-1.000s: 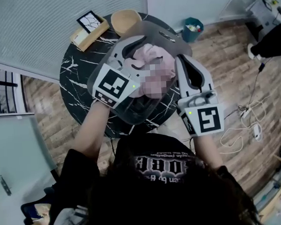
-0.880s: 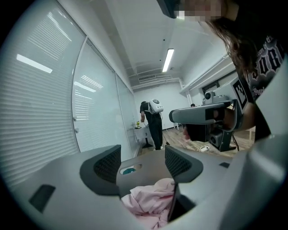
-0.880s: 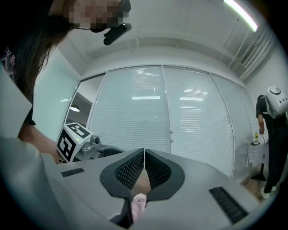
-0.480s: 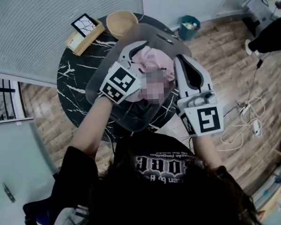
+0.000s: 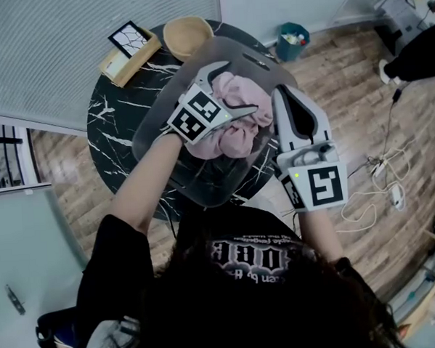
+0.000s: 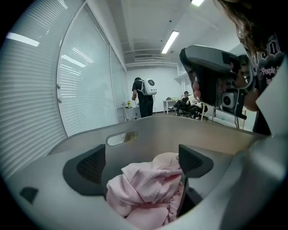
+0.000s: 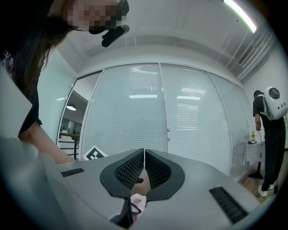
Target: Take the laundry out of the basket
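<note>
Between my left jaws lies the pink laundry point(image 6: 144, 188), down inside the grey basket point(image 6: 148, 134) that stands on the black marble table point(image 5: 113, 117). The left gripper point(image 6: 141, 166) is wide open: one dark pad stands at each side of the heap, and neither pad presses on the cloth, though the one nearer my body is just beside it. From the head view the left gripper point(image 5: 238, 88) reaches into the basket point(image 5: 146, 126) from its left side, above the laundry point(image 5: 230, 136). The cloth is soft and crumpled, a pale pink bundle with many folds, and it fills the middle of the basket. My right gripper point(image 5: 281, 92) is at the basket's right rim. In its own view the right gripper point(image 7: 144, 168) has its pads closed together with only a thin line between them; I cannot tell if the thin wall is pinched there. Compared with one second ago, my left gripper is lower and further over the laundry, its jaws have just been opening, and the right gripper is in the same place.
</note>
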{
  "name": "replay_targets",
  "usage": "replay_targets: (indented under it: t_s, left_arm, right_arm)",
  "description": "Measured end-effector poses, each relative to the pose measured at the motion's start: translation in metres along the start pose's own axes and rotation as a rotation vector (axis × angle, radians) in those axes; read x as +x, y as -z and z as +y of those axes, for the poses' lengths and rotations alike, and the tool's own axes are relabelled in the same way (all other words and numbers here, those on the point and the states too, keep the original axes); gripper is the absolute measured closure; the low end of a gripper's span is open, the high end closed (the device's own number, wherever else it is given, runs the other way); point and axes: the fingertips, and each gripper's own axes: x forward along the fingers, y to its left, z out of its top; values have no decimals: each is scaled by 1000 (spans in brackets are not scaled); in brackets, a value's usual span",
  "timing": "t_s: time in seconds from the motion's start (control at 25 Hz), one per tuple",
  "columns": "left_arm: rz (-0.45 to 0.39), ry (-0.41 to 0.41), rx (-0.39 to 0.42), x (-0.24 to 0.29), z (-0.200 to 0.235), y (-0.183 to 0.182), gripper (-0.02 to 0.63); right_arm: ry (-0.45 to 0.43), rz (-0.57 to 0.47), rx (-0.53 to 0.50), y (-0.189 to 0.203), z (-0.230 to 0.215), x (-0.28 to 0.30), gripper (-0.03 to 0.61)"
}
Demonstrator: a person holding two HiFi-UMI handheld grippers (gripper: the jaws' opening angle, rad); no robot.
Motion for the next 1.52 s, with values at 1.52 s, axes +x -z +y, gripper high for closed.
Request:
replay_targets:
  t_s: [1.52]
  left_arm:
    - [291, 63, -201, 71, 5, 104, 111]
  right_arm:
    - [33, 42, -19, 15, -12, -4, 549]
